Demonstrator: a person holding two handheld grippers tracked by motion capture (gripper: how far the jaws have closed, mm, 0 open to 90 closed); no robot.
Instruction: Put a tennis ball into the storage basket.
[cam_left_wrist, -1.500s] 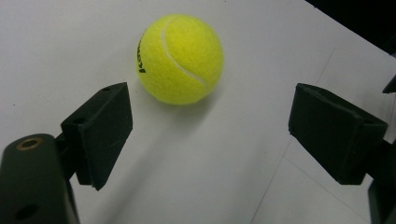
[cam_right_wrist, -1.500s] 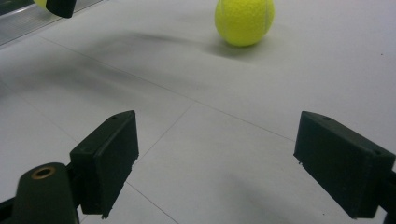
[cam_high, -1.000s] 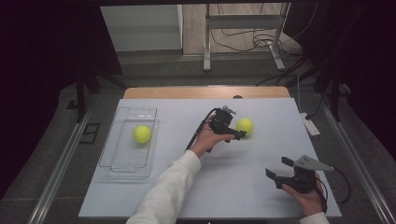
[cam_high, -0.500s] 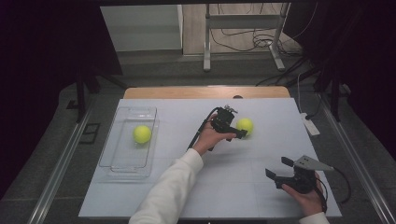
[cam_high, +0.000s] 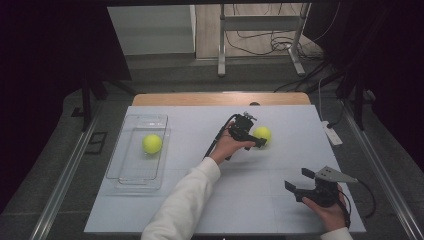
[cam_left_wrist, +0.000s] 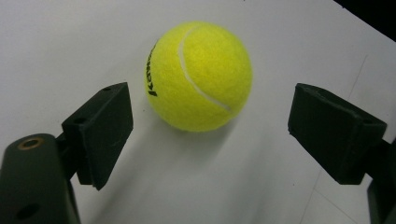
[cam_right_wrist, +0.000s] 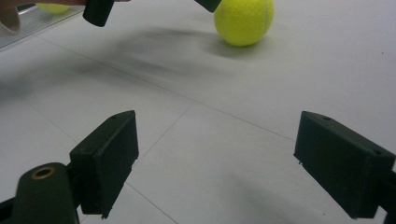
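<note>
A yellow tennis ball lies on the white table, right of centre. My left gripper is right beside it, its jaws open on either side. In the left gripper view the ball sits just beyond the two black pads, with a gap on each side and nothing touching. My right gripper stands open near the front right of the table, with nothing between its jaws. In the right gripper view the same ball lies ahead. A second tennis ball rests in a clear tray at the left.
A white power strip lies at the table's right edge. A metal stand and cables are on the floor beyond the far edge. Bare white surface stretches between the tray and the grippers.
</note>
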